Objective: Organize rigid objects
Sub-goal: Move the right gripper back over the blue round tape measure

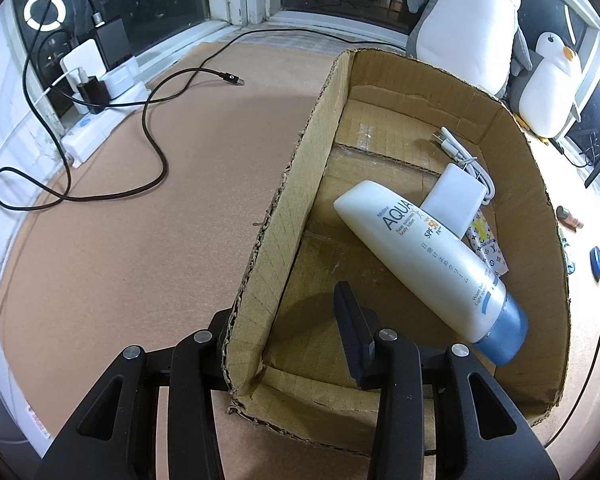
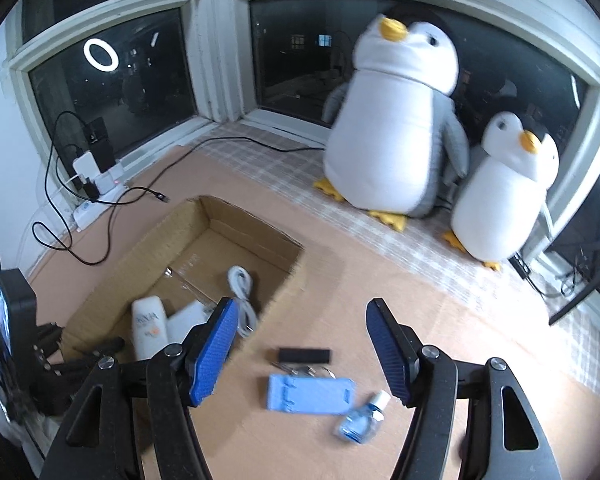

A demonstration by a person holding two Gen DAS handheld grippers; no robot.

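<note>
An open cardboard box [image 1: 284,216] [image 2: 244,216] sits on the brown floor mat. Inside lie a white sunscreen tube with a blue cap [image 1: 424,260] [image 2: 150,326], a white charger block [image 1: 454,196] with its coiled white cable [image 1: 466,152] [image 2: 242,292], and a small patterned packet [image 1: 486,248]. My left gripper [image 1: 288,324] straddles the box's near-left wall, one finger outside and one inside, jaws apart. My right gripper [image 2: 300,344] is open and empty above a black stick [image 2: 305,355], a light-blue flat piece [image 2: 310,394], a small blue bottle [image 2: 360,420] and metal keys [image 2: 308,370].
Two plush penguins [image 2: 396,120] [image 2: 504,188] stand by the window. A power strip with chargers [image 1: 100,92] and a black cable [image 1: 156,92] lie at the left. A small tube [image 1: 568,216] and a blue disc [image 1: 597,262] lie right of the box.
</note>
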